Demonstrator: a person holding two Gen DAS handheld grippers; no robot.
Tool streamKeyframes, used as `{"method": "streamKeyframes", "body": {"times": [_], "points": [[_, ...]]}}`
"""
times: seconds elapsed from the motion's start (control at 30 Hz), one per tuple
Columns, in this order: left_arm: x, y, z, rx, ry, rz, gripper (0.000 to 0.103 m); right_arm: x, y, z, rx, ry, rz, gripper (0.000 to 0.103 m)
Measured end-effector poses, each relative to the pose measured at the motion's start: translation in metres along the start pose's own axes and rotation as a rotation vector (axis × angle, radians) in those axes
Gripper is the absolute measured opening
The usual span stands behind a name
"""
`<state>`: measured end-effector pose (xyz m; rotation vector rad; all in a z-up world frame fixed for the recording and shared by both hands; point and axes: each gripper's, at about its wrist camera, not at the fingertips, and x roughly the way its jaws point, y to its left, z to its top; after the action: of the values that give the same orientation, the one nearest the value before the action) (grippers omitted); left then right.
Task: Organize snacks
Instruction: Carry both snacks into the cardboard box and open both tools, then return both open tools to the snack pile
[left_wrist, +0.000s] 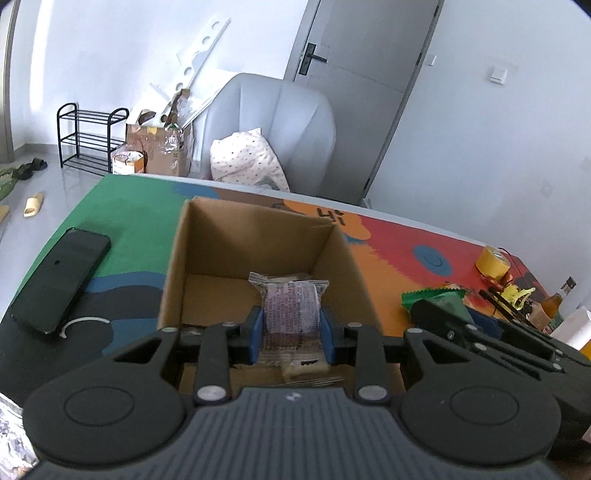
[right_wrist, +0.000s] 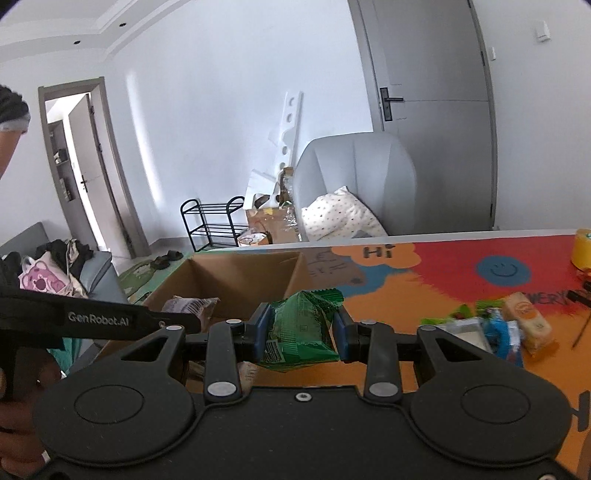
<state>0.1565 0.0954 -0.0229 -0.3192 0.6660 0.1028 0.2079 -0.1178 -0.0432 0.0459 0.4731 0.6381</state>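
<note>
A white-walled room with a grey door (right_wrist: 436, 110) and grey armchair (left_wrist: 273, 122) lies behind the colourful tabletop (right_wrist: 443, 280). On it stands an open cardboard box (left_wrist: 207, 258). Over the box, the left hand-held gripper (left_wrist: 291, 330) clamps a clear-wrapped snack (left_wrist: 291, 314); beside the box, the right hand-held gripper (right_wrist: 301, 330) pinches a green snack packet (right_wrist: 301, 325).
</note>
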Motion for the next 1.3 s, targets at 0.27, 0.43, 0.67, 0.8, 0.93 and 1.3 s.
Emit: {"method": "streamKeyframes", "body": {"times": [0.27, 0.43, 0.67, 0.8, 0.93, 1.3], "points": [[-0.003, 0.022, 0.005, -0.048, -0.009, 0.026, 0.038, 0.013, 0.019, 0.007, -0.023, 0.019, 0.023, 0.034], [-0.013, 0.03, 0.004, -0.068, -0.027, 0.045, 0.05, 0.022, 0.031, 0.011, -0.034, 0.031, 0.053, 0.034], [-0.021, 0.036, 0.004, -0.09, -0.025, 0.026, 0.056, 0.025, 0.039, 0.011, -0.048, 0.055, 0.09, 0.043], [-0.027, 0.031, 0.003, -0.075, -0.05, 0.056, 0.077, 0.018, 0.032, 0.009, -0.038, 0.063, 0.091, 0.045], [-0.029, 0.028, 0.003, -0.078, -0.057, 0.065, 0.08, 0.007, 0.023, 0.009, -0.031, 0.055, 0.07, 0.053], [-0.042, 0.006, -0.005, -0.045, -0.093, 0.096, 0.09, -0.024, -0.018, 0.006, 0.047, 0.023, -0.001, 0.07]]}}
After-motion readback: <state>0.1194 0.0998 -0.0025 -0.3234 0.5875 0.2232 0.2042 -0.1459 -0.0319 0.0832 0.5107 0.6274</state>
